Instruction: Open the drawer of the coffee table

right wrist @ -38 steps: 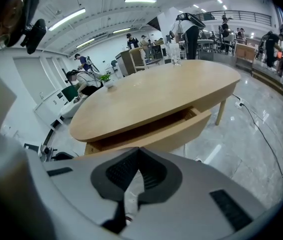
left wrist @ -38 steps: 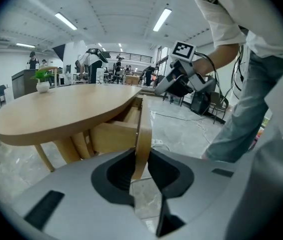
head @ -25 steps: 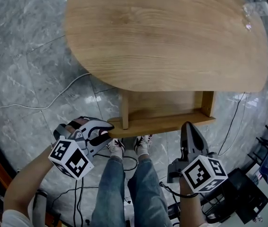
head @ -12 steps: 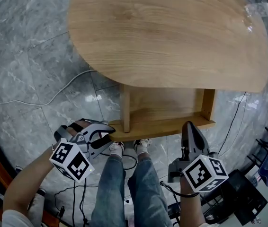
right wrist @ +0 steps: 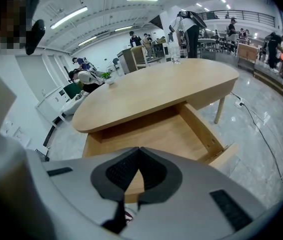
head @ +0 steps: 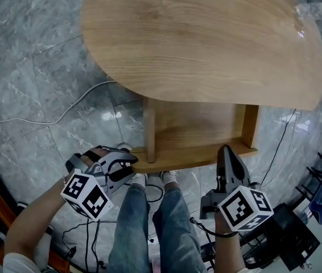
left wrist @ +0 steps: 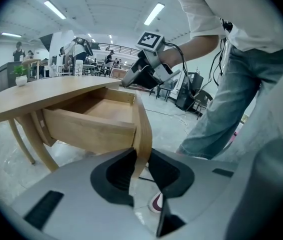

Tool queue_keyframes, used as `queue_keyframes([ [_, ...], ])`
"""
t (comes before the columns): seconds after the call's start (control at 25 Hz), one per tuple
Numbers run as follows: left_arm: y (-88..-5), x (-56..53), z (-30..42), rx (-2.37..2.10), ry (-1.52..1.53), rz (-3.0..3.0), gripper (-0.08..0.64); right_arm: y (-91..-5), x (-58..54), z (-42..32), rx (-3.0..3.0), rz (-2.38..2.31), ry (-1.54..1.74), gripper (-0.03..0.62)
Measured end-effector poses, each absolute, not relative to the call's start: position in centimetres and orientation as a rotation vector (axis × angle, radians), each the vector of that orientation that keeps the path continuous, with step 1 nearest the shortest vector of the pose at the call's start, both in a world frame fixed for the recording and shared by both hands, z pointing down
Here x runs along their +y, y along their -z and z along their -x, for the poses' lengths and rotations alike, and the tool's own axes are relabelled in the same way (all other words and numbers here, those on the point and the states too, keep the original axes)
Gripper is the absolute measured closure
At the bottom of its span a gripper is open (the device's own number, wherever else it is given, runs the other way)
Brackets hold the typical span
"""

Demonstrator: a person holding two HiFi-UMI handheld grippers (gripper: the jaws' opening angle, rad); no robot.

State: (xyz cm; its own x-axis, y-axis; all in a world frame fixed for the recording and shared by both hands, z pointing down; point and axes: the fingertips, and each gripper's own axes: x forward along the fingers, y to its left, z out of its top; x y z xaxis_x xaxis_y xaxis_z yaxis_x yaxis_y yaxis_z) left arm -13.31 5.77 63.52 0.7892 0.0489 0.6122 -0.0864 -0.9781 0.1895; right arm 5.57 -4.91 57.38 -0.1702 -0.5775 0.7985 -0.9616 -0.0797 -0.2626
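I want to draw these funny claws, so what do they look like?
The left gripper and right gripper are grey plastic, each with a white cube printed with black square markers. Their pads are black and ribbed. A black cable loops at the right wrist. The person wears a white top and blue jeans.

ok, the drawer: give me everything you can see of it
The drawer is light wood like the tabletop and sits pulled well out from under it, toward the person. It has a flat bottom, two side walls and a curved front panel wider than the box. Nothing shows inside. The left hand-held gripper clamps the panel's left end.
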Motion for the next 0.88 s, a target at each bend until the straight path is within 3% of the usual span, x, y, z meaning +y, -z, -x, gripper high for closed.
queue_keyframes([
  [0.88, -66.7, 6.5, 13.8, -0.013, -1.047, -2.746, 0.476, -57.9, -3.9, -6.2, -1.76, -1.647, -1.161, 0.592],
])
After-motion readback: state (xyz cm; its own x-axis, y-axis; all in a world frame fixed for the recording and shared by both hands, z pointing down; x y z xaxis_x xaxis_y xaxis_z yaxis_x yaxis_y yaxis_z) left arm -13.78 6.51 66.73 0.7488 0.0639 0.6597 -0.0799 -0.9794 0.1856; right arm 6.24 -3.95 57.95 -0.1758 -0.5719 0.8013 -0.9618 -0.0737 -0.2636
